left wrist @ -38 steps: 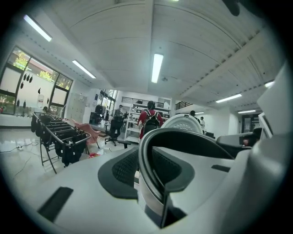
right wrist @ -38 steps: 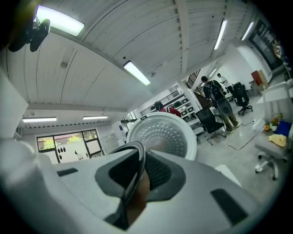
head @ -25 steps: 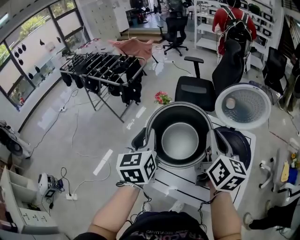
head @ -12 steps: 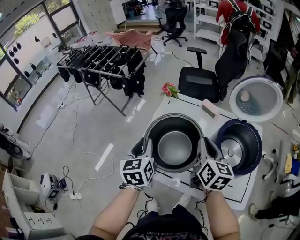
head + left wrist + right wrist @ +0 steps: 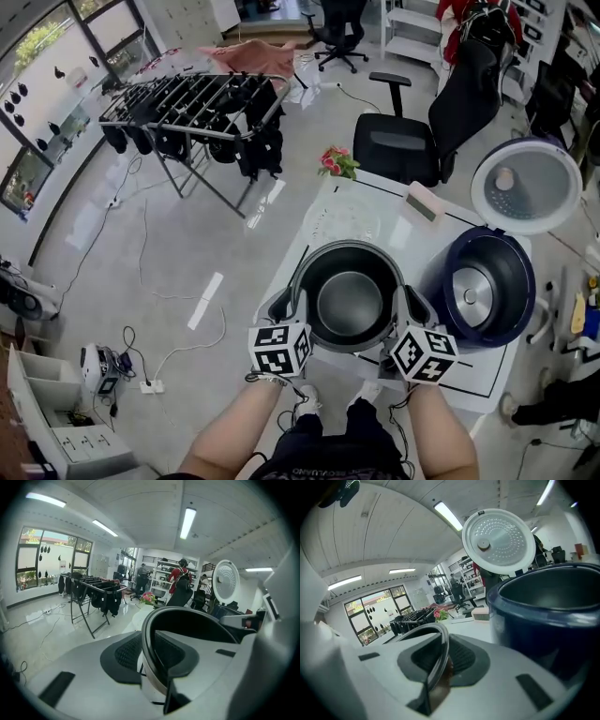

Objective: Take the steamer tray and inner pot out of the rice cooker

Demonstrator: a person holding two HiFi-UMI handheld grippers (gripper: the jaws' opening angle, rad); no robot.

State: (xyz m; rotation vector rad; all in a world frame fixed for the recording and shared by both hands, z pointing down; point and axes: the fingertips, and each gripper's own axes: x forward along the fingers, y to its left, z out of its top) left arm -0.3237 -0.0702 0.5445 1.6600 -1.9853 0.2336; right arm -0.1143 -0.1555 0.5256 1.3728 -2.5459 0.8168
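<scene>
Over the white table point(image 5: 361, 220), just left of the open rice cooker point(image 5: 487, 281), the inner pot point(image 5: 349, 298) now sits lower than a second ago and no longer overlaps the cooker. We hold it from both sides: the left gripper point(image 5: 298, 309) and right gripper point(image 5: 405, 309), jaws barely parted, each pinch its rim.

The inner pot point(image 5: 349, 298), just left of the rice cooker point(image 5: 521, 281), blocks that side; farther back-left of the cooker lies bare table point(image 5: 356, 220), except a small box point(image 5: 424, 202).
</scene>
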